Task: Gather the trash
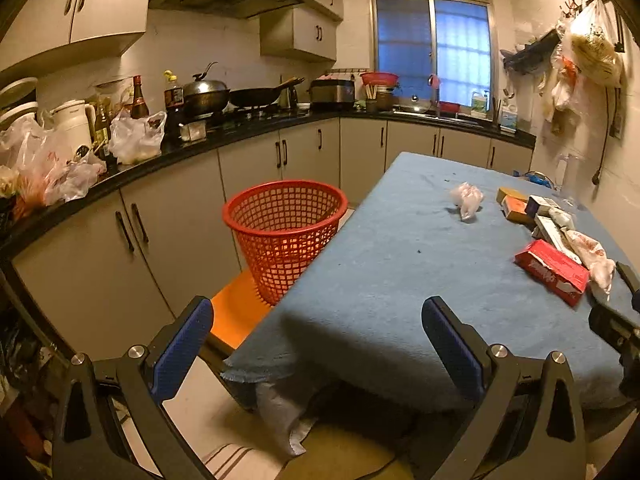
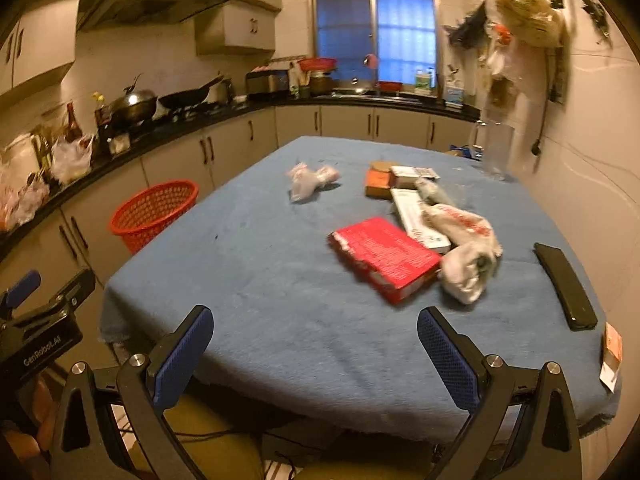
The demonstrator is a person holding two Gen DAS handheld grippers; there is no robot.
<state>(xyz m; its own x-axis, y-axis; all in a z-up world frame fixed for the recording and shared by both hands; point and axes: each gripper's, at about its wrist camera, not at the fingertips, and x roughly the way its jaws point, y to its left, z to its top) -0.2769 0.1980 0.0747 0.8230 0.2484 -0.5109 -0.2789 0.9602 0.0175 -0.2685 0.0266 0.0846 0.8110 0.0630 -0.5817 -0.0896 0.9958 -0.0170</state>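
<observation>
A red mesh basket stands on an orange stool at the table's left side. On the blue tablecloth lie a torn red box, a crumpled white wrapper, a crumpled plastic bag and several small cartons. My left gripper is open over the table's near left corner, holding nothing. My right gripper is open at the near edge, short of the red box.
A black phone lies at the table's right edge, with a paper tag near the corner. A clear jug stands at the far right. The dark counter carries pans, bottles and plastic bags. Bags hang on the right wall.
</observation>
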